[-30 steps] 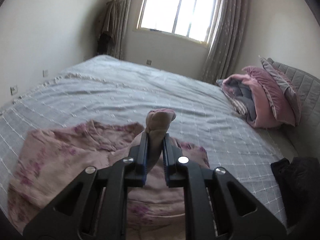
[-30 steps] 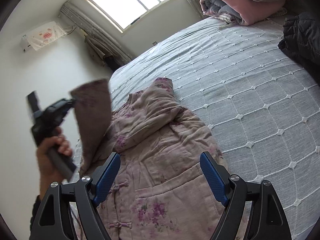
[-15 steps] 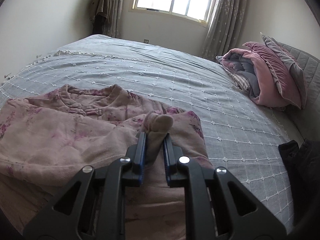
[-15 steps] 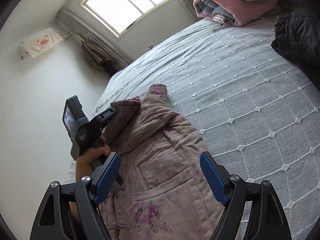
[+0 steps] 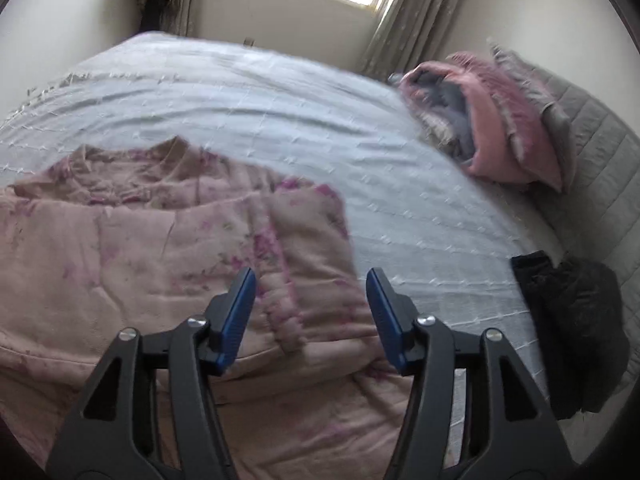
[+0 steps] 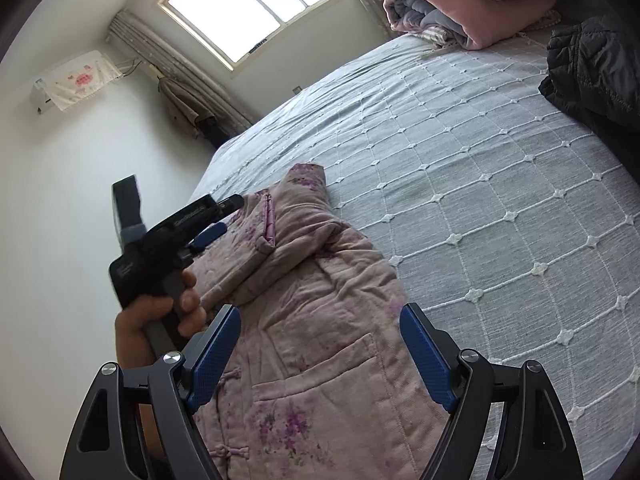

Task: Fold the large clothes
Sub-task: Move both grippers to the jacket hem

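A pink quilted floral jacket (image 5: 160,248) lies flat on the grey bedspread (image 5: 260,112), with one sleeve folded across its front. My left gripper (image 5: 311,312) is open and empty just above the folded sleeve's cuff (image 5: 288,324). In the right wrist view the jacket (image 6: 312,352) shows its pocket and knot buttons. My right gripper (image 6: 320,356) is open and empty above the jacket's lower front. The left gripper (image 6: 216,220) appears there, hand-held, over the jacket's left side.
A pile of pink and grey folded bedding (image 5: 480,120) sits at the head of the bed. A black jacket (image 5: 572,320) lies at the bed's right edge; it also shows in the right wrist view (image 6: 592,68). A window (image 6: 248,4) and curtains are behind.
My left gripper carried the sleeve down across the jacket, then opened and let it go. The sleeve now lies on the jacket's front. The right gripper stayed open and barely moved.
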A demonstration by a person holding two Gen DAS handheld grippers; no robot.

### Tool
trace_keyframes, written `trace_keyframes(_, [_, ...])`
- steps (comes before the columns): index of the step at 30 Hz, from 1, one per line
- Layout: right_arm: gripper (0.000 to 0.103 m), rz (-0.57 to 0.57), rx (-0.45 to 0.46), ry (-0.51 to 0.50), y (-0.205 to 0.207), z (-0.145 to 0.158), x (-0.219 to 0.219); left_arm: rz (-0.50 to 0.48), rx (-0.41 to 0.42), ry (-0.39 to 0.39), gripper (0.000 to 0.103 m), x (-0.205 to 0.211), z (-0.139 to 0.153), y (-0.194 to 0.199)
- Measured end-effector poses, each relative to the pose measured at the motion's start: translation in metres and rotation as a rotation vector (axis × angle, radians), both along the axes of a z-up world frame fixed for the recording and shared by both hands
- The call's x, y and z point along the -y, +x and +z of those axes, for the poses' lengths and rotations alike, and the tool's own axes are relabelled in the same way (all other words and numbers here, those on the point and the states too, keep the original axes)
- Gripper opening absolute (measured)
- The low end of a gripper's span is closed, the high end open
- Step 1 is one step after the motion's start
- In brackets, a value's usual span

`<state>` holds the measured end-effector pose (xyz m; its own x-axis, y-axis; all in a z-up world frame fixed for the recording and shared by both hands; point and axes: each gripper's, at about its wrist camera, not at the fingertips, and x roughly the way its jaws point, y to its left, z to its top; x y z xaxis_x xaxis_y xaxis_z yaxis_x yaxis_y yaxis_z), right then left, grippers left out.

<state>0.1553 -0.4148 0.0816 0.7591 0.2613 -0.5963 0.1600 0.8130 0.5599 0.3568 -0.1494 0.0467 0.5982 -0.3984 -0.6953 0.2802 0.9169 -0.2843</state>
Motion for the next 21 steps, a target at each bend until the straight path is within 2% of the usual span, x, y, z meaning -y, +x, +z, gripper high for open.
trace_keyframes(3, [0.083, 0.008, -0.006, -0.02, 0.001, -0.001, -0.001, 0.031, -0.12, -0.057, 0.059, -0.02, -0.023, -0.004])
trace_keyframes(5, [0.083, 0.0, -0.02, -0.044, 0.002, -0.003, 0.001, 0.032, -0.136, -0.054, 0.059, -0.039, -0.031, -0.021])
trace_keyframes(7, [0.083, -0.01, -0.029, -0.049, 0.003, -0.005, 0.002, 0.078, -0.146, -0.027, 0.059, -0.066, -0.034, -0.04])
trace_keyframes(11, [0.083, -0.015, -0.034, -0.052, 0.003, -0.007, 0.005, 0.175, -0.175, -0.061, 0.059, -0.146, -0.029, -0.073])
trace_keyframes(14, [0.083, -0.013, -0.041, -0.101, 0.004, -0.005, 0.0, 0.294, -0.182, -0.077, 0.059, -0.218, -0.025, -0.111])
trace_keyframes(16, [0.083, -0.006, -0.045, -0.145, 0.005, -0.004, -0.005, 0.387, -0.171, -0.074, 0.07, -0.261, -0.024, -0.141])
trace_keyframes(18, [0.083, 0.007, -0.043, -0.166, 0.006, -0.004, -0.009, 0.435, -0.141, -0.041, 0.074, -0.293, -0.024, -0.173])
trace_keyframes(21, [0.083, 0.024, -0.041, -0.204, 0.008, -0.005, -0.017, 0.512, -0.09, -0.023, 0.085, -0.329, -0.027, -0.212])
